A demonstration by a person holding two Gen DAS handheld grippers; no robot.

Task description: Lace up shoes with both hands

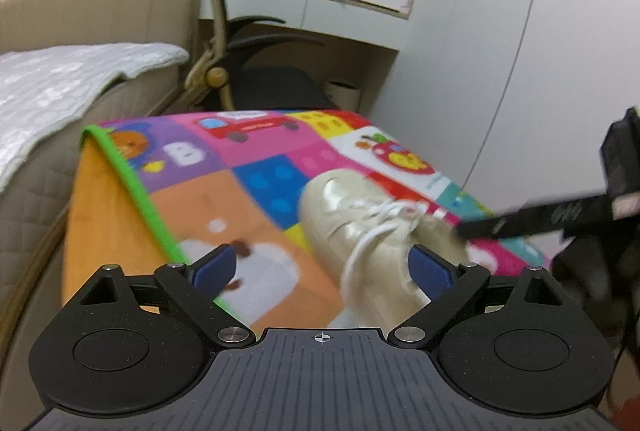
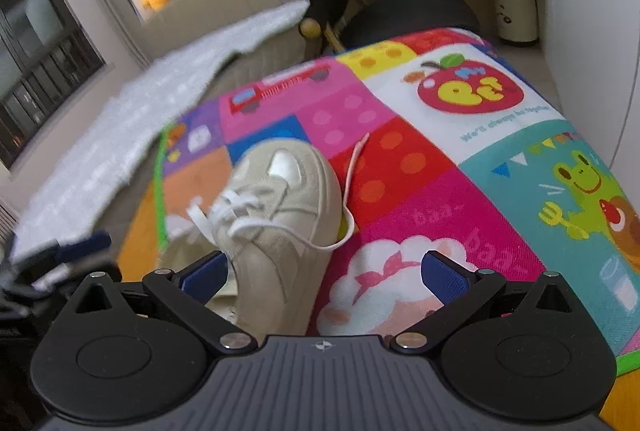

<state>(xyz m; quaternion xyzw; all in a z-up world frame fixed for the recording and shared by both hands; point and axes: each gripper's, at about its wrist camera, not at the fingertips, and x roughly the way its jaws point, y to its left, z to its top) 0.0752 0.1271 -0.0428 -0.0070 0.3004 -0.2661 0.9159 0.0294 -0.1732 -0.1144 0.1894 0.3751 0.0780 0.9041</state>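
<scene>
Beyond the open jaws a colourful play mat (image 1: 256, 167) covers a wooden table (image 1: 100, 215). Farther ahead stand a black office chair (image 1: 276, 83) and white desk (image 1: 304, 7); left, a quilted beige bed (image 1: 60, 83); far left, a dark window (image 2: 36, 63).

- The cream leather-and-suede shoe (image 2: 276, 207) sits on the bright patchwork play mat (image 2: 472, 191); bare mat lies open to its right and beyond its toe.
- Its loose white lace (image 2: 348, 187) trails onto the mat just right of the shoe, crossing that open strip.
- The left gripper (image 1: 324, 269), blue pads spread wide, stands low by the shoe's heel side, one pad in front of the shoe.
- The right gripper (image 2: 324, 271) stands wide open, the shoe's heel between its pads.
- In the left wrist view, the right gripper's black finger (image 1: 532, 217) reaches in near the shoe's right flank.
- Left of the shoe the mat's green edge (image 1: 136, 187) ends on orange wood; the beige bed (image 1: 80, 135) rises close beyond.
</scene>
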